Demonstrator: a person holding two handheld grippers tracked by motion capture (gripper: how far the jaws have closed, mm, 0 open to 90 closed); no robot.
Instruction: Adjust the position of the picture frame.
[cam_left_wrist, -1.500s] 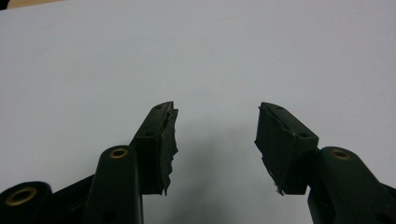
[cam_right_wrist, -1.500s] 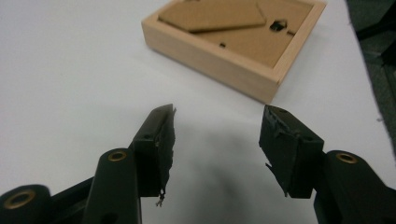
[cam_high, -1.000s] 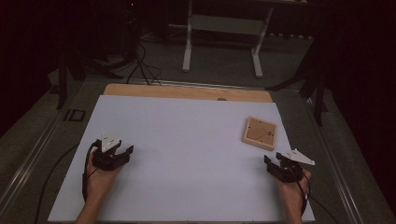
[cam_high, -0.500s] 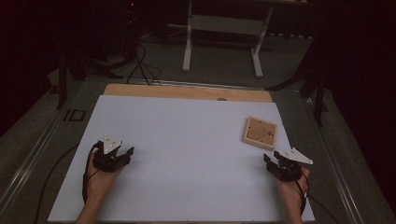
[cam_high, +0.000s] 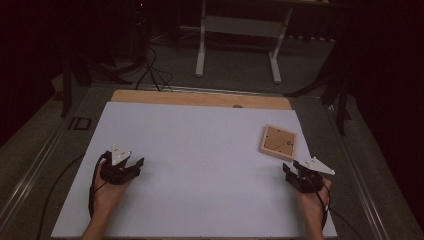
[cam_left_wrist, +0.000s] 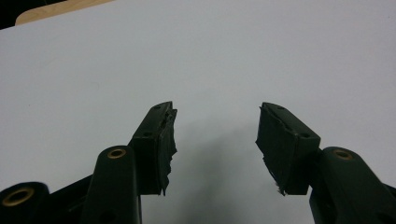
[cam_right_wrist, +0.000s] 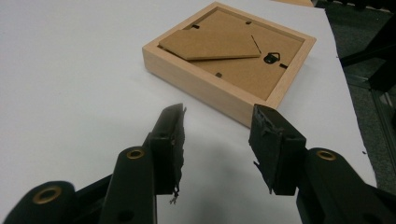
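Approach step: right claw (cam_right_wrist: 217, 133), jaws just narrowing with nothing between, faces the face-down wooden picture frame (cam_right_wrist: 229, 60); next, reach its near edge.

This looks like a lab or recording studio rather than a home. A white sheet (cam_high: 200, 165) covers a wooden tabletop (cam_high: 200, 98) at the centre of the frame, ringed by dark curtains. At the top centre stand the white legs of a bench frame (cam_high: 237, 45) on a grey carpeted floor (cam_high: 240, 75), and at the upper left black cables (cam_high: 152, 70) trail among dark stand legs (cam_high: 70, 75).
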